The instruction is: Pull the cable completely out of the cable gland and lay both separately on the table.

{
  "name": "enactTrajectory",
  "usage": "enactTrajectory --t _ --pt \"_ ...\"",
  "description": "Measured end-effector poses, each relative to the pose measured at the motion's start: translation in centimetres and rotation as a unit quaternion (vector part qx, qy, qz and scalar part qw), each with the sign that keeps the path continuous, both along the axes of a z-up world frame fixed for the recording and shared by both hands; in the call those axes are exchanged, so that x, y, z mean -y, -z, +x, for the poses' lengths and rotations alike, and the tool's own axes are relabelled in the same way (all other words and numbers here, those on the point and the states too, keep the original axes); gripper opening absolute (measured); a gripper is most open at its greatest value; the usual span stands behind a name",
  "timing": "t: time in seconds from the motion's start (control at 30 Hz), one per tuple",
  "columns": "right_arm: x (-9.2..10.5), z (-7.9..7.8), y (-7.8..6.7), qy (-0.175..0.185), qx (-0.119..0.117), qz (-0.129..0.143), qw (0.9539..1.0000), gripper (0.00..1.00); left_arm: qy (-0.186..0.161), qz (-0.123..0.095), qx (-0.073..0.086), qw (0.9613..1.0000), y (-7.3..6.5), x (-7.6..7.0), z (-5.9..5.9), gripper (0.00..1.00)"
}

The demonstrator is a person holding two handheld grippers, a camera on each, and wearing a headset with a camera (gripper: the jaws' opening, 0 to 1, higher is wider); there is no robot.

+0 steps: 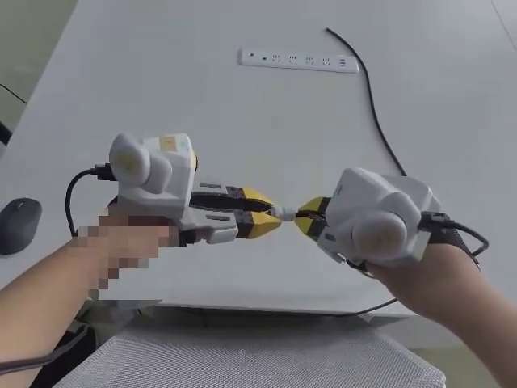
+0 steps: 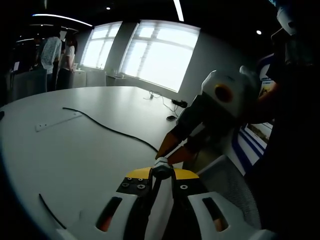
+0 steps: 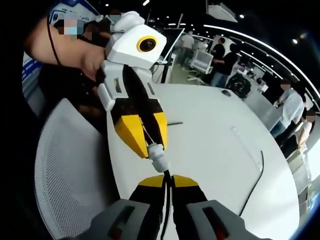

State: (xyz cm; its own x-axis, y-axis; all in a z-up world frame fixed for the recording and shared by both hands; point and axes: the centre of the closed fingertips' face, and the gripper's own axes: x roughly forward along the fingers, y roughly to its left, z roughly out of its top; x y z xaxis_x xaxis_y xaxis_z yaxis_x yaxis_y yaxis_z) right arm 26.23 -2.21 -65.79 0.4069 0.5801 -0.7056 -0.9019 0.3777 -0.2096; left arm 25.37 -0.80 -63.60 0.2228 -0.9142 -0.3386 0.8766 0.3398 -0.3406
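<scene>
A small white cable gland (image 1: 284,213) hangs in the air above the near edge of the white table (image 1: 242,105), between the two yellow-tipped grippers. My left gripper (image 1: 275,216) comes in from the left and is shut on the gland (image 2: 161,167). Facing it tip to tip, my right gripper (image 1: 302,218) is shut on a thin black cable (image 3: 167,192) that runs from the gland (image 3: 159,157) down between its jaws. In the right gripper view the left gripper (image 3: 148,145) pinches the gland's far end. In the left gripper view the right gripper (image 2: 167,148) reaches in from the right.
A white power strip (image 1: 299,60) lies at the table's far side, with a black cord (image 1: 376,113) trailing toward the right. A dark mouse (image 1: 18,222) sits at the left edge. A grey mesh chair (image 1: 242,360) stands just below the grippers. People (image 2: 55,57) stand far off.
</scene>
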Motion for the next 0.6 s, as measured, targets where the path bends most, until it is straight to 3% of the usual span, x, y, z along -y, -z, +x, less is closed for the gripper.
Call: enactTrajectory --t 0.37,0.6 --pt "2.9 1.1 1.9 0.061 -0.021 -0.002 0.9979 0.00 -0.004 0.001 -0.004 1.0000 0.1 -0.7 0.0 0.15" --pt "4.5 1.5 3.4 0.136 -0.076 0.037 0.9871 0.00 -0.004 -0.002 -0.005 1.0000 0.1 -0.6 0.1 0.15"
